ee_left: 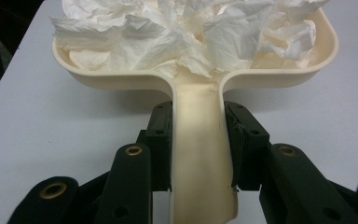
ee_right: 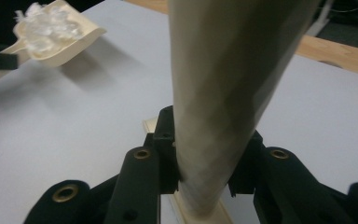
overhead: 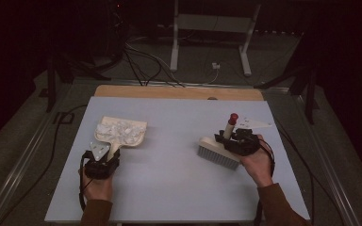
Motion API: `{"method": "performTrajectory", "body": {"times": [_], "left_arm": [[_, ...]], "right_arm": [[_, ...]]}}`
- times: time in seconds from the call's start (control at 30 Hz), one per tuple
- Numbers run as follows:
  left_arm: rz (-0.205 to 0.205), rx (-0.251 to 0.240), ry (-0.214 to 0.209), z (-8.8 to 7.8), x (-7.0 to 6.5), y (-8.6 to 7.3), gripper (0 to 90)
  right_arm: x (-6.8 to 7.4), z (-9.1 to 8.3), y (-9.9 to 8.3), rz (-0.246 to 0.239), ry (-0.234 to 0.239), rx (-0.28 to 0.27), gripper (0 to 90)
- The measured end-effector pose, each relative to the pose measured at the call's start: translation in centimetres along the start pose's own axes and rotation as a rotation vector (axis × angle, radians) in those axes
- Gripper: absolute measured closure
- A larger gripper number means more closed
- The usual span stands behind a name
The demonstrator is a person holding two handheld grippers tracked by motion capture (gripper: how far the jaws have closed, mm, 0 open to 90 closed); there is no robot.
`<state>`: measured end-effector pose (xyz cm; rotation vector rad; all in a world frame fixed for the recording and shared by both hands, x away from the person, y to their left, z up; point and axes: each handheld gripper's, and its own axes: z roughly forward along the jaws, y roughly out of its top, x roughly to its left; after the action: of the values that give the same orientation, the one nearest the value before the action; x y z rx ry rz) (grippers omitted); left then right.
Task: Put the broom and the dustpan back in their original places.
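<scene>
Holding the dustpan [overhead: 122,132] at left, heaped with crumpled paper [overhead: 120,128], the left gripper [overhead: 104,157] clamps its handle; the right gripper [overhead: 235,137] clamps the brush [overhead: 219,149]. Sweeping looks finished; emptying remains.

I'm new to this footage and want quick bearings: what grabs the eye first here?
On the left of the pale grey table, a cream plastic dustpan heaped with crumpled white tissue paper, its handle clamped in the left gripper. On the right, a cream brush with pale bristles and a red-tipped handle, its handle gripped by the right gripper.
</scene>
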<state>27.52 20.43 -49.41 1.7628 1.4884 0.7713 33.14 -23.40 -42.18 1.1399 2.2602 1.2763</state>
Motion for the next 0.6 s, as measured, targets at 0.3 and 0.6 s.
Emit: {"method": "performTrajectory", "body": {"times": [0.3,0.6], "left_arm": [[-0.005,0.003,0.003,0.0,0.0,-0.1,66.5],[-0.005,0.006,0.013,-0.1,0.0,-0.1,66.5]], "right_arm": [[-1.3,-2.1,-0.3,-0.088,0.081,0.081,70.3],[-2.5,-4.0,-0.6,-0.094,0.207,0.15,70.4]]}}
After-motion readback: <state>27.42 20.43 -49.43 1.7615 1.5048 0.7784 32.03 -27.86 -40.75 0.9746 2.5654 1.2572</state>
